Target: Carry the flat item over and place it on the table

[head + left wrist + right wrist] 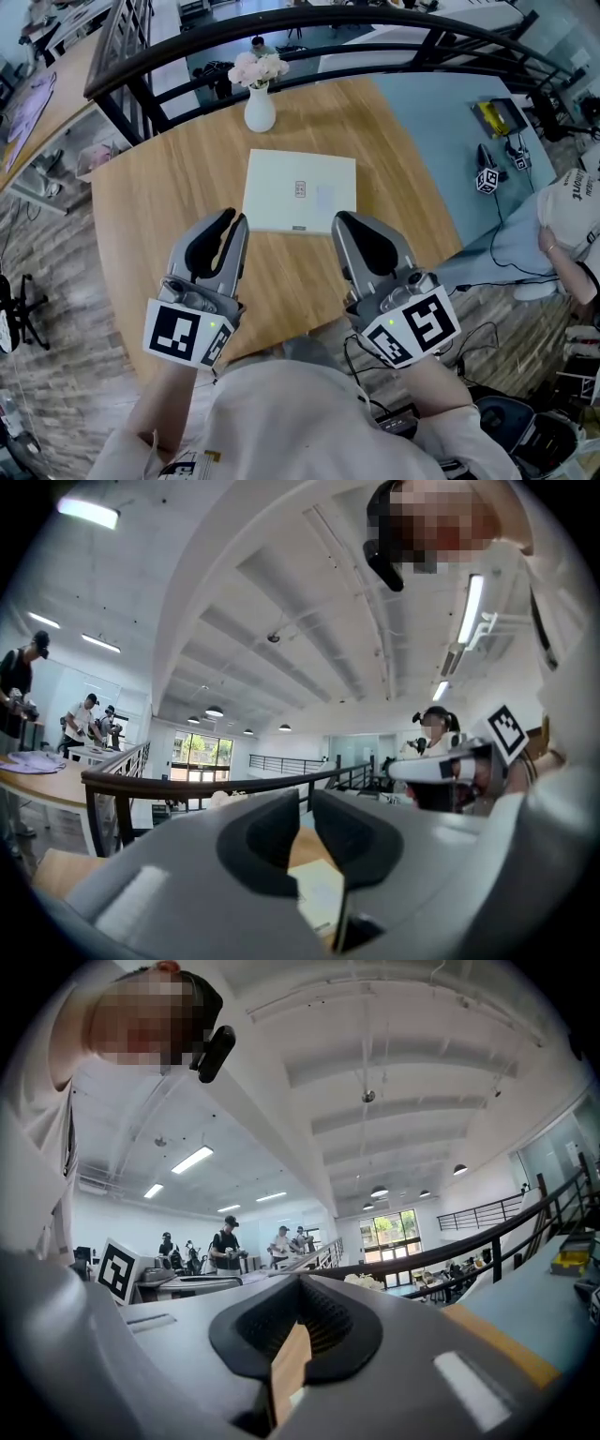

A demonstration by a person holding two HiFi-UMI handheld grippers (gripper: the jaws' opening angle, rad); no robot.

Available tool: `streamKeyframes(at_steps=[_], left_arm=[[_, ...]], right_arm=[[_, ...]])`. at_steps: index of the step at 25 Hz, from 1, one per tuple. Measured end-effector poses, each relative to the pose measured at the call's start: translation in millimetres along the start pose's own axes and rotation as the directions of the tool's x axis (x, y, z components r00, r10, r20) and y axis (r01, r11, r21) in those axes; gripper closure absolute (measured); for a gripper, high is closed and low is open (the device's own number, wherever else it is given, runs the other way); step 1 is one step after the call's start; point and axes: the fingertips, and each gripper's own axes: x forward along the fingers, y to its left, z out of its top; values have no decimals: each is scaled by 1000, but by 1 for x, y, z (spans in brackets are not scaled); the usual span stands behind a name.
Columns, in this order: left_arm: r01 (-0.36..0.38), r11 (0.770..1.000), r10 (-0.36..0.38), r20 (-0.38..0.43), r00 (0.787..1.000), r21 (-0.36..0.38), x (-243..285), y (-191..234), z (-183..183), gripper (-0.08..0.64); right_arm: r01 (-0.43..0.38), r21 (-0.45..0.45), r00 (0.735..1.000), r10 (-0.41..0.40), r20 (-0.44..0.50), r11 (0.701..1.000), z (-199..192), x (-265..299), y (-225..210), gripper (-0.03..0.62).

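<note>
Head view: box lay flat on surface, just beyond both fingertips.
Left gripper: fingers nearly together, empty.
Right gripper: fingers clenched, empty.
Advice: placing probably done; back away without nudging box.

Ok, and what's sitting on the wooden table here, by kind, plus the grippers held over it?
Flat white box: 1
White vase of flowers: 1
Grippers, left gripper and right gripper: 2
Total: 4
</note>
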Motion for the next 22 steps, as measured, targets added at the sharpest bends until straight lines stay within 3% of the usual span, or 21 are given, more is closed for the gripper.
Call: streamKeyframes(at_steps=[13,22], left_arm=[[10,1000,-12,-80,997,-21,-14,-12,-25,557],[30,999,-33,-108,994,-24,-19,-22,-35,557]], right_arm=[[-60,50,996,63,-61,997,-23,-6,22,592],[-74,1,995,74,-62,997,-27,-5,29,592]])
